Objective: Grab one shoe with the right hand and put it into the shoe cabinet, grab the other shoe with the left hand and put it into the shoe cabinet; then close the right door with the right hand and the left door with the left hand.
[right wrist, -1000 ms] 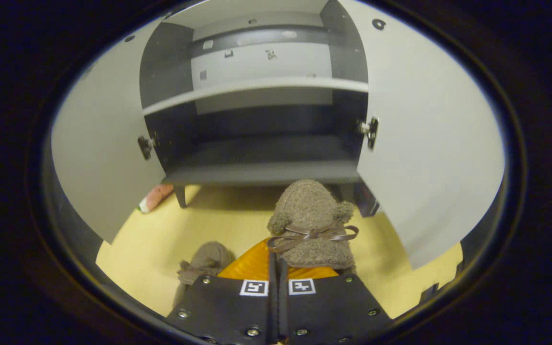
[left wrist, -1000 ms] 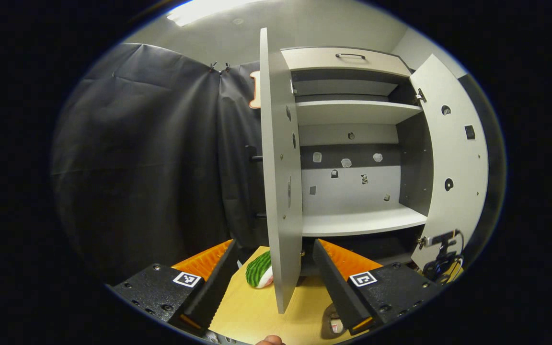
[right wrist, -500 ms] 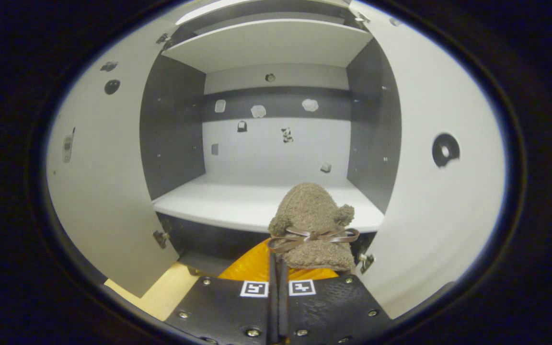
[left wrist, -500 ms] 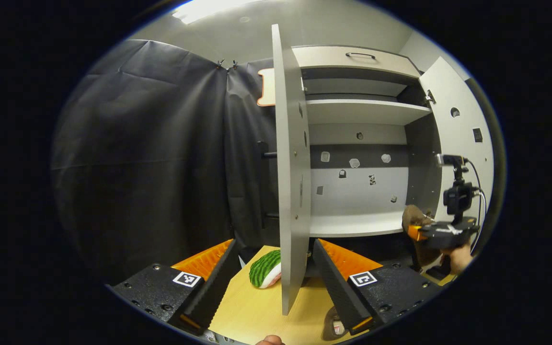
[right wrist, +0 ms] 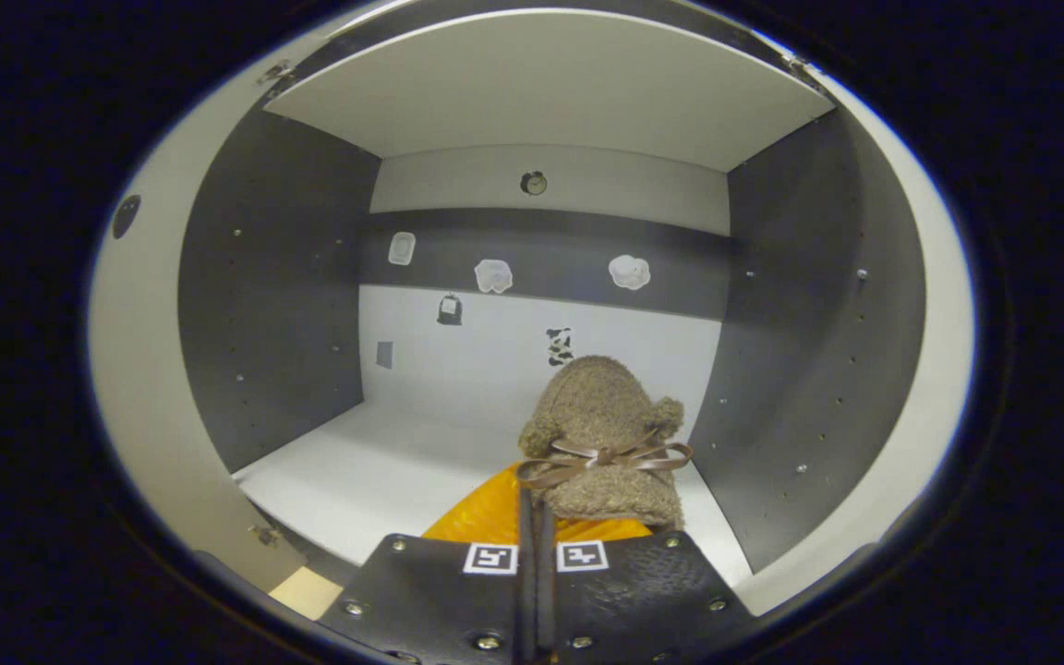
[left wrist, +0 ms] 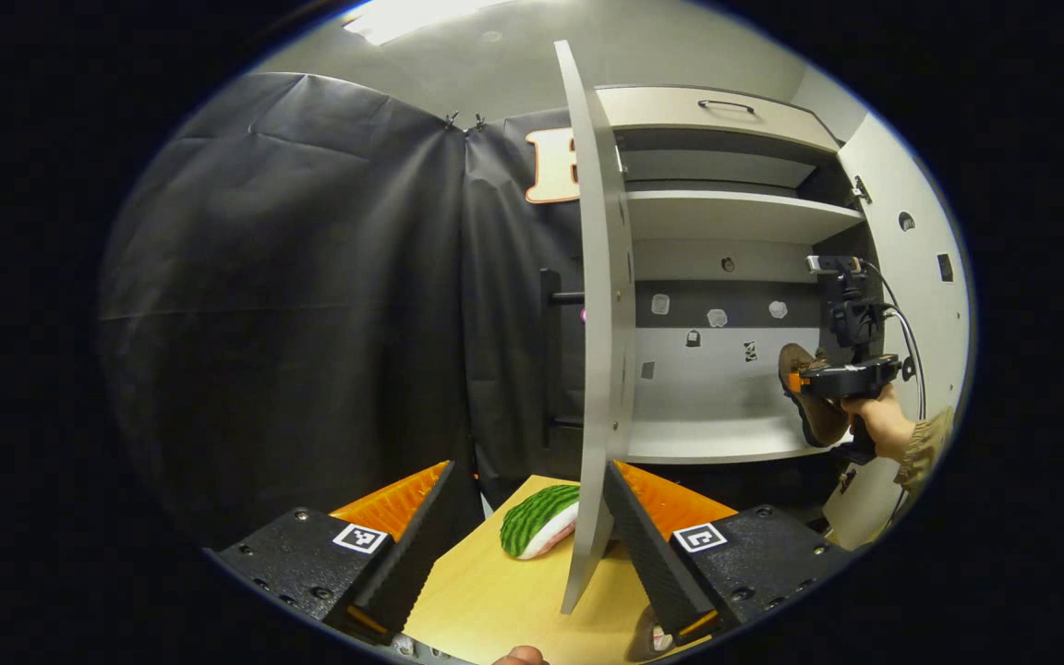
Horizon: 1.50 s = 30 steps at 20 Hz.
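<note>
Shoe (right wrist: pixel 602 434) carried in right gripper (right wrist: pixel 537 517), at the mouth of the shoe cabinet (right wrist: pixel 273 305).

Right gripper view: fingers pressed nearly together, pinching the shoe's rear edge; the shoe juts straight ahead along the finger line, toe pointing at the back wall, above the front part of the white shelf (right wrist: pixel 384 462) and toward the cabinet's right side wall. Judgement: the coming move is forward and down; long axis already runs front to back, so no turn needed. Shoe is fuzzy brown with a thin brown bow across the top; soft, likely to sag once let go. In the left gripper view the same shoe (left wrist: pixel 795 360) hangs above the shelf edge, held by a hand (left wrist: pixel 878 425). Left gripper (left wrist: pixel 527 517) is spread wide and empty, low beside the left door (left wrist: pixel 601 305), which stands edge-on between its fingers.
</note>
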{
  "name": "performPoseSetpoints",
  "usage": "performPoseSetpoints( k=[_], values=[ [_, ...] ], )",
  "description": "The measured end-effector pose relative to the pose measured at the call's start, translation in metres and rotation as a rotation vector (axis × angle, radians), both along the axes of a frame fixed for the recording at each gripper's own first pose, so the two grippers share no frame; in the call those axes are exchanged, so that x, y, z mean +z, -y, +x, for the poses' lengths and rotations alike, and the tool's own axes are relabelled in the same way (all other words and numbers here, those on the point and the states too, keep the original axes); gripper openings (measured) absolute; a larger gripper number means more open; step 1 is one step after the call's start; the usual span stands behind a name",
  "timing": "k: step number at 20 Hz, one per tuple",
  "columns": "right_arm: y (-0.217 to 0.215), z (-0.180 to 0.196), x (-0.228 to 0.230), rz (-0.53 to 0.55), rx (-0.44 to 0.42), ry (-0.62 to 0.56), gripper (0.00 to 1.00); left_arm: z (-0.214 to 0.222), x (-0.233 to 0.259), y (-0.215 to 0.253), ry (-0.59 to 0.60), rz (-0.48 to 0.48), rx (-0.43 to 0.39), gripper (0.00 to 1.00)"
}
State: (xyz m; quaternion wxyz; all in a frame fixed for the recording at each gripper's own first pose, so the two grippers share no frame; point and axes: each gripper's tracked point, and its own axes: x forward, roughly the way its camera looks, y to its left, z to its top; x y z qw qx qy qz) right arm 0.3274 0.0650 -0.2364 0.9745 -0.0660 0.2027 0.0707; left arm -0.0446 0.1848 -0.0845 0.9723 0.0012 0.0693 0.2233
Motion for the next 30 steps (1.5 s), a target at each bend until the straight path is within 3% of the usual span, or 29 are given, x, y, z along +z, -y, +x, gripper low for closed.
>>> performPoseSetpoints(
  k=[9, 19, 22, 23, 24, 30],
  values=[
    [0.009, 0.043, -0.044, -0.045, -0.029, -0.064, 0.01, -0.010, 0.001, -0.021, -0.006, 0.005, 0.091, 0.95],
    [0.011, 0.057, -0.085, -0.005, -0.099, -0.189, 0.01, -0.015, 0.001, -0.024, -0.010, 0.010, 0.107, 0.95],
    [0.010, 0.056, -0.082, 0.041, -0.106, -0.212, 0.14, -0.017, 0.001, -0.022, -0.010, 0.010, 0.103, 0.97],
    [0.011, 0.054, -0.080, 0.043, -0.112, -0.216, 0.31, -0.018, 0.003, -0.021, -0.009, 0.012, 0.101, 0.95],
    [0.011, 0.049, -0.079, 0.044, -0.109, -0.226, 0.35, -0.020, 0.003, -0.019, -0.008, 0.012, 0.096, 0.95],
    [0.011, 0.012, -0.044, -0.010, -0.052, -0.198, 0.35, -0.032, -0.006, 0.002, -0.022, 0.000, 0.042, 0.95]
  ],
)
